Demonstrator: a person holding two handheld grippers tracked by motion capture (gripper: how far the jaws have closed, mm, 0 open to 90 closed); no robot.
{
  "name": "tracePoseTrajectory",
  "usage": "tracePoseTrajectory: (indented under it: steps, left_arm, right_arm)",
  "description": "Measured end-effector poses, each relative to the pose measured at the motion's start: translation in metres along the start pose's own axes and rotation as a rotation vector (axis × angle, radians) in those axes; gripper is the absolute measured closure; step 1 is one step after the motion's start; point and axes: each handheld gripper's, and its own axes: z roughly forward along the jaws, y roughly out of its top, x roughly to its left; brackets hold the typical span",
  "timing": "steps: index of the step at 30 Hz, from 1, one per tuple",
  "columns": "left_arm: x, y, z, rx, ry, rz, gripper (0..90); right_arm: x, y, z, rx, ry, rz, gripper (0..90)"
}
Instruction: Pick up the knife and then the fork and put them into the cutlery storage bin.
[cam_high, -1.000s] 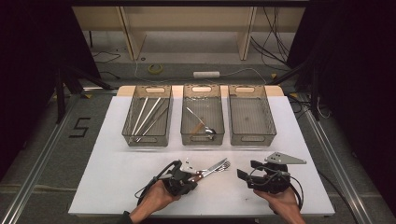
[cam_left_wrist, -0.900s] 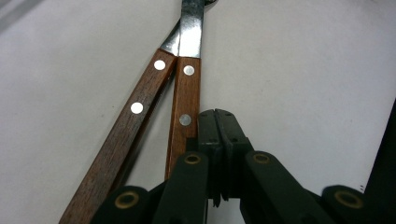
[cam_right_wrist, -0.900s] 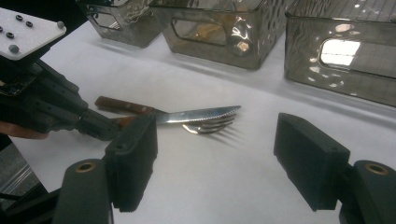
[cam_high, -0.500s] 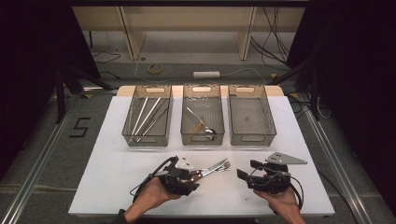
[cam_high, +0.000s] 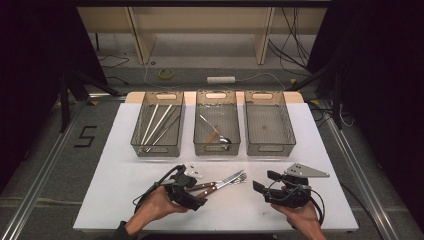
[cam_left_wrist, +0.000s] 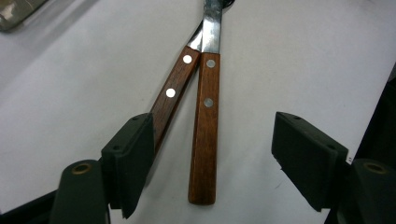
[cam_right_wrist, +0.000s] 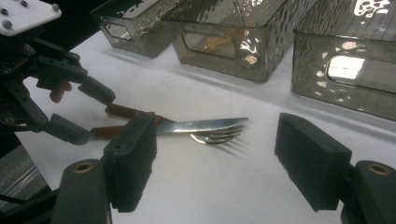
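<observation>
1. The wooden-handled steel knife (cam_high: 222, 182) and the wooden-handled steel fork (cam_high: 220, 185) lie flat on the white tabletop (cam_high: 120, 175), near its front edge, handles crossed and touching, tips toward the right.
2. The left gripper (cam_high: 192, 192) sits at the handle ends. Its jaws have just been opening; in the left gripper view they stand spread, with both handles between them. The pad (cam_left_wrist: 133, 156) on the left of that view lies against the fork handle (cam_left_wrist: 170, 100); the other pad stands apart from the knife handle (cam_left_wrist: 204, 126). Neither handle is pinched.
3. The right gripper (cam_high: 262, 187) rests to the right of the cutlery, jaws spread wide with nothing between them, aimed at the blade and tines.
4. Open room: bare tabletop lies between the cutlery tips and the right gripper, and between the cutlery and the bins.
5. Three clear smoky plastic bins (cam_high: 217, 129) stand in a row across the far half of the table: the left holds long metal rods (cam_high: 157, 125), the middle a few utensils (cam_high: 212, 132), the right bin (cam_high: 270, 129) looks bare.
6. Writing: a black "5" (cam_high: 86, 136) is marked on the floor to the left of the table.
</observation>
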Motion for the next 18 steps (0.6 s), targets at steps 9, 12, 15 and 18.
tracePoseTrajectory:
  steps: [9,12,15,18]
  left_arm:
    - [-0.002,0.000,0.009,0.049,-0.010,0.016,35.1]
    - [-0.003,0.000,0.012,0.064,-0.013,0.018,37.7]
    - [-0.001,0.001,0.015,0.078,-0.015,0.016,40.5]
    - [0.000,0.001,0.017,0.084,-0.018,0.008,43.6]
  right_arm:
    - [0.000,0.000,0.000,-0.012,-0.007,-0.002,26.8]
    - [0.001,0.000,-0.001,-0.023,-0.005,-0.009,26.4]
    - [0.002,0.000,-0.001,-0.028,-0.010,-0.022,25.9]
    - [0.004,0.000,-0.001,-0.027,-0.012,-0.033,25.7]
